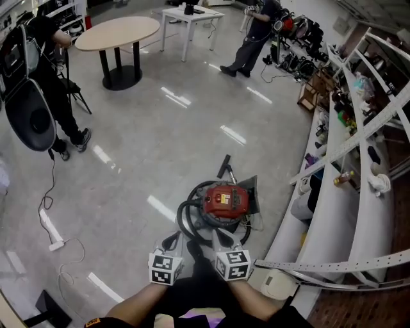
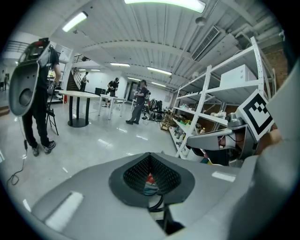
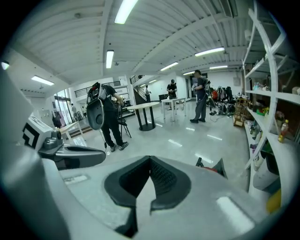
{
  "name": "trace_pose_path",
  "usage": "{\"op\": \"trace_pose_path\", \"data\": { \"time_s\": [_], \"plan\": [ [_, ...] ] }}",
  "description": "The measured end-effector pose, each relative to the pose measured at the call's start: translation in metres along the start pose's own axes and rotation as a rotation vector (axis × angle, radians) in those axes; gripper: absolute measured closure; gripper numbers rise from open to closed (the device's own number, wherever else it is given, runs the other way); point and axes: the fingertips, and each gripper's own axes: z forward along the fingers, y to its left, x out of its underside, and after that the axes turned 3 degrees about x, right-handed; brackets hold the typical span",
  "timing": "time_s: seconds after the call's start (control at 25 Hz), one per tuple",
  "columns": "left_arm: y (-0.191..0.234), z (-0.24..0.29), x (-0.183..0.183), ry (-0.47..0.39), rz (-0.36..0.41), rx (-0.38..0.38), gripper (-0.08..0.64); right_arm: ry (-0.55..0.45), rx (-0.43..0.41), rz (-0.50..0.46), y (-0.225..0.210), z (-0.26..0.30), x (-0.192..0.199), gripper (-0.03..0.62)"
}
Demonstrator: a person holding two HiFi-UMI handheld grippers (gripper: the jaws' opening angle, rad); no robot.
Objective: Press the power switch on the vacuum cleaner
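The vacuum cleaner [image 1: 225,201] stands on the glossy grey floor [image 1: 147,128], in the lower middle of the head view. Its body is red on top over a dark base. A black hose [image 1: 188,220] coils against its left side. The power switch cannot be picked out at this size.

The left tool [image 1: 174,241] and the right tool [image 1: 221,239] are held side by side just short of the machine, both clear of it. In the left gripper view the dark pads [image 2: 135,176] meet at their tips and grip nothing; a sliver of the red body shows through the gap behind them. In the right gripper view the pads [image 3: 165,179] likewise meet at the tips, with nothing between them.

White shelving [image 1: 336,205] carrying assorted items runs along the right, near the machine. A white cable [image 1: 50,230] lies on the floor to the left. Farther off stand a round table [image 1: 118,32] and a white table [image 1: 192,14]. One person [image 1: 54,90] stands at far left, another [image 1: 256,35] at the top.
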Motion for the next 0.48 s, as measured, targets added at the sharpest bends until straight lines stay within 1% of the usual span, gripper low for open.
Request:
{"op": "trace_pose_path", "data": {
  "time_s": [0.12,0.28,0.36,0.48],
  "plan": [
    [-0.009,-0.023,-0.001,-0.016,-0.005,0.027,0.545,-0.026,0.003,-0.016,0.018,-0.025,0.001,0.600],
    [-0.012,-0.049,-0.012,-0.070,0.025,0.048,0.545,-0.084,0.011,-0.019,0.040,-0.048,-0.001,0.600],
    [-0.016,-0.064,-0.010,-0.083,0.032,0.058,0.545,-0.096,0.020,-0.017,0.049,-0.062,0.002,0.600],
    [-0.026,-0.085,0.000,-0.079,0.032,0.073,0.545,-0.102,0.046,0.003,0.054,-0.087,0.010,0.600]
  ]
}}
